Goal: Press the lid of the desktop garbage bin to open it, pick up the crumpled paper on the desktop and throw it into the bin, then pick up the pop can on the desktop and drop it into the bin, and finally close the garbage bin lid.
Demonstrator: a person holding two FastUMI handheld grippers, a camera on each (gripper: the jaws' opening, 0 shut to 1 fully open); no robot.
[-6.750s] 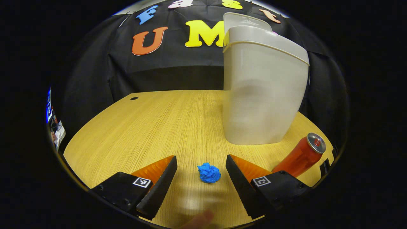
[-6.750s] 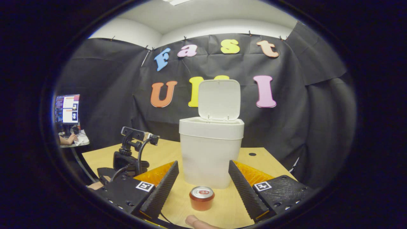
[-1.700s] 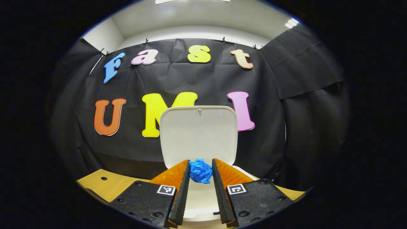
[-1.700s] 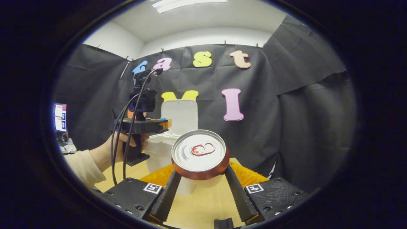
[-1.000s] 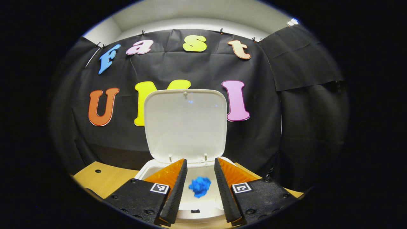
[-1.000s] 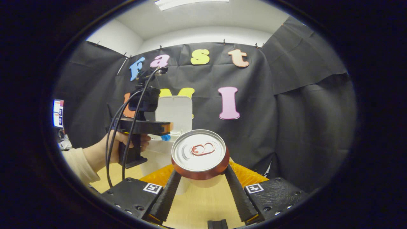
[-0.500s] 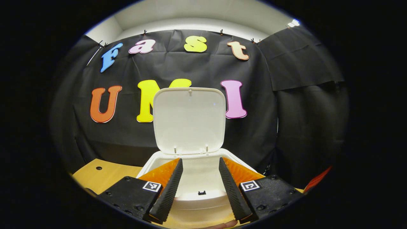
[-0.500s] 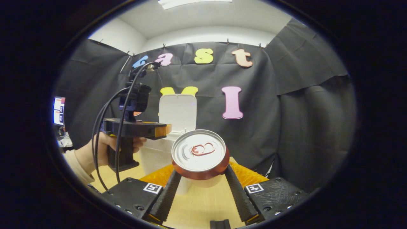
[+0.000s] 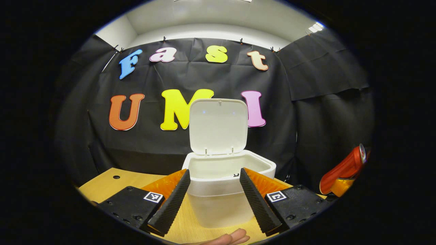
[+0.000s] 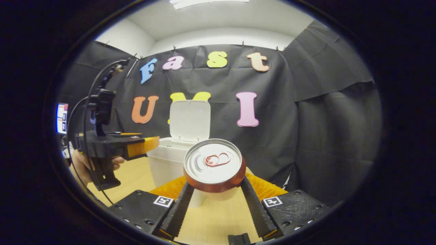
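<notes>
The white garbage bin point(image 9: 218, 200) stands on the wooden table with its lid point(image 9: 218, 126) raised upright. My left gripper point(image 9: 213, 200) is open and holds nothing, drawn back in front of the bin. The red pop can point(image 10: 214, 166) is upright in the air, its silver top facing the camera, and my right gripper point(image 10: 214, 200) is shut on it, right of and nearer than the bin point(image 10: 167, 161). In the left gripper view the can point(image 9: 344, 168) appears at the far right. The left gripper point(image 10: 136, 146), held by a hand, appears at the left in the right gripper view.
The wooden table point(image 9: 105, 183) has a small round hole near its back left. A black cloth wall closes off the back and right. A monitor point(image 10: 61, 117) sits at the far left. A fingertip point(image 9: 231, 237) lies at the bottom edge.
The blue crumpled paper dropped from my left gripper into the bin as its jaws opened. That gripper then pulled back and left, away from the bin. The right gripper keeps holding the can.
</notes>
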